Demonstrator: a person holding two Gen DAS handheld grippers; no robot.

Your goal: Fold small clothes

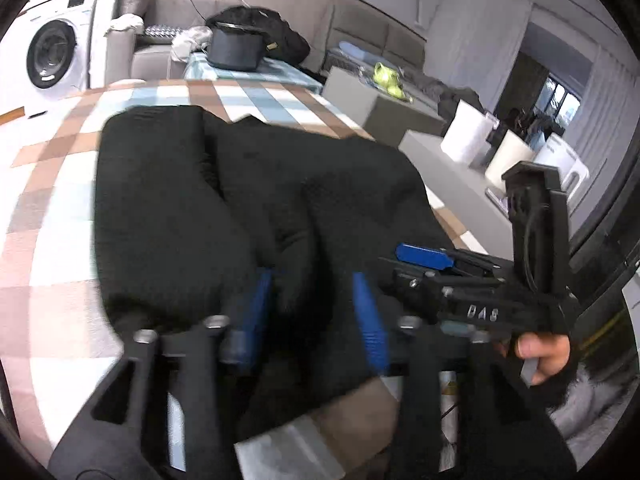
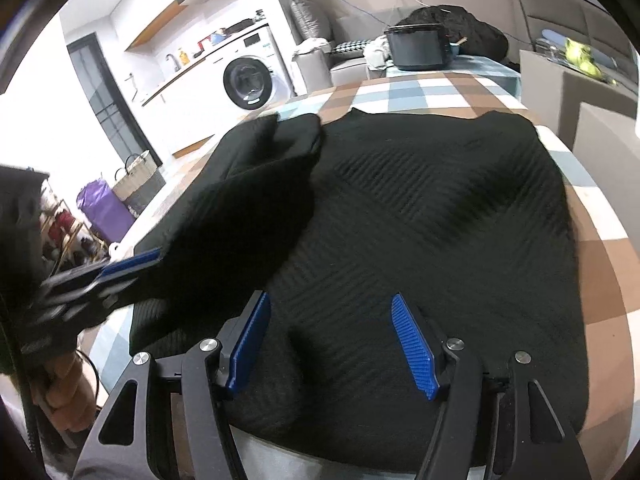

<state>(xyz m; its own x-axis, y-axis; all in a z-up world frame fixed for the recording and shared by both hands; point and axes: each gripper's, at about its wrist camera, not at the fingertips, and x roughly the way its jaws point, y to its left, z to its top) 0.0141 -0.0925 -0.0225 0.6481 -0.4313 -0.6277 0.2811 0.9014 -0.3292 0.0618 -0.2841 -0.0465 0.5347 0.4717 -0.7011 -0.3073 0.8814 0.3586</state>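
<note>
The left claw point(image 1: 312, 280) is seen released, its blue ribbed pads standing apart with nothing pinched between them. Directly beneath and ahead of it lies the black ribbed knitted garment point(image 1: 180, 220), spread on the tabletop covered in a brown, pale-blue and white checked cloth point(image 1: 52, 208). In the right wrist view the left claw point(image 2: 132, 262) appears at the near left edge of the garment point(image 2: 440, 220). A folded-over flap point(image 2: 248, 184) of the same knit runs from just ahead of that claw up and across the garment's left side. The step in hand is judged to be the laying-in of this left side. To do it well, the flap's outer edge should be set parallel to the garment's side and the loose bulge pressed flat before anything further is lifted. The fabric is thick and soft, so creases are likely to be trapped if the next fold is begun too soon. Further right, the right claw point(image 2: 330, 298) is held released too, hovering low over the near hem with a soft ridge of knit lying between its pads but not squeezed. A matching grasp on the right edge would be expected next, taken well in from the corner so the layer is carried evenly. On the body of the right claw point(image 1: 424, 258), white raised letters can be read as roughly "DAS", though the last character is uncertain. No garment label is visible.
</note>
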